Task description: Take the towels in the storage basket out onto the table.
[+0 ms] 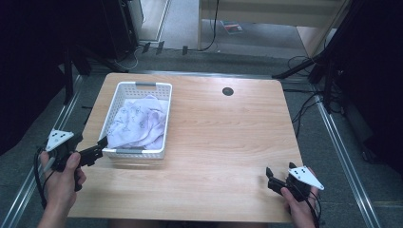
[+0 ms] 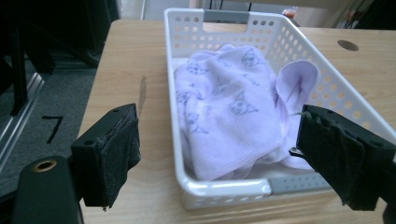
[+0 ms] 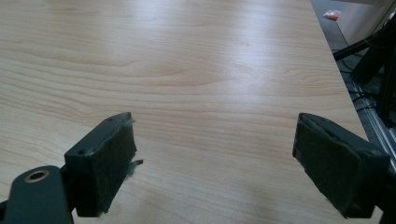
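Left tool (image 2: pixel 217 156), jaws wide apart, sits by the white plastic basket (image 2: pixel 355 100) on the wooden counter (image 1: pixel 228 142), where a soft purple cloth (image 2: pixel 224 116) might snag on the rim.

Lower left of the high view, the left gripper (image 1: pixel 99 148) has its tips against the basket (image 1: pixel 142 87), contact too small to judge. The towel (image 2: pixel 224 112) hides the basket floor. Bottom edge crops both forearms.
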Demonstrator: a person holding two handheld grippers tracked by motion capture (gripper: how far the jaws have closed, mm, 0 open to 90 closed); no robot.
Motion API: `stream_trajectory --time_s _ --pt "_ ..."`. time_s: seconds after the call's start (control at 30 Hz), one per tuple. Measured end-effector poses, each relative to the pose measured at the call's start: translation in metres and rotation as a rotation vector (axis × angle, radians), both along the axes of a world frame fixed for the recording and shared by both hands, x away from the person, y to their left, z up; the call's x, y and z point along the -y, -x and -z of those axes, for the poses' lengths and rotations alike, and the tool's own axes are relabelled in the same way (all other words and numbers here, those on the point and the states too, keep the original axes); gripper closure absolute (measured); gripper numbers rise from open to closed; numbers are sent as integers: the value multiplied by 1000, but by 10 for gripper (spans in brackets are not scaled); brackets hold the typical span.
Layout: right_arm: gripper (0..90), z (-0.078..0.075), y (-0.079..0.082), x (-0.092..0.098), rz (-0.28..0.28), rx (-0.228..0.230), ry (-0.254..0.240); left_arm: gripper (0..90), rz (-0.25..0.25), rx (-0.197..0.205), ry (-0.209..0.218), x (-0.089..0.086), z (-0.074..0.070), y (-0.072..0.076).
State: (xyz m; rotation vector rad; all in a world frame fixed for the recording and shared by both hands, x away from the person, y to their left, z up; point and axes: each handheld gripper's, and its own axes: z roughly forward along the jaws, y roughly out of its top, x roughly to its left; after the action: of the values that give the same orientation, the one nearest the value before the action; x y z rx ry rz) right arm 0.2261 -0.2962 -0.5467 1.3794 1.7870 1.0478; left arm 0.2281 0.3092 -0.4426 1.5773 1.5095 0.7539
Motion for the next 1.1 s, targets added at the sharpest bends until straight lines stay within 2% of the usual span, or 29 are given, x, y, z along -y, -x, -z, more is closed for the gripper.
stream_trajectory --time_s 0.03,0.13,0.17,0.3,0.33,0.5,0.53,0.6,0.63,0.83,1.1 --pt "134 0 0 0 0 0 0 147 0 0 0 0 0 0" --pt "134 0 0 0 -2 1 -1 147 30 -41 -40 11 -9 -16" --pt "134 0 0 0 -2 1 -2 147 30 -41 -40 11 -9 -16" --pt "134 0 0 0 -6 2 -1 147 46 -85 -63 22 -16 -37" --pt "134 0 0 0 -6 2 -1 147 46 -85 -63 22 -16 -37" --pt "134 0 0 0 -7 2 -1 147 65 -127 -47 30 -18 -58" --pt "134 0 0 0 -8 2 -1 147 75 -147 -47 32 -17 -65" --pt "134 0 0 0 -8 3 -1 147 76 -154 -44 34 -16 -68" --pt "134 0 0 0 -9 3 0 147 81 -173 -53 36 -14 -74" --pt "134 0 0 0 -10 3 -1 147 75 -215 -62 40 -10 -89" --pt "134 0 0 0 -12 3 -1 147 69 -279 -50 46 -2 -115"
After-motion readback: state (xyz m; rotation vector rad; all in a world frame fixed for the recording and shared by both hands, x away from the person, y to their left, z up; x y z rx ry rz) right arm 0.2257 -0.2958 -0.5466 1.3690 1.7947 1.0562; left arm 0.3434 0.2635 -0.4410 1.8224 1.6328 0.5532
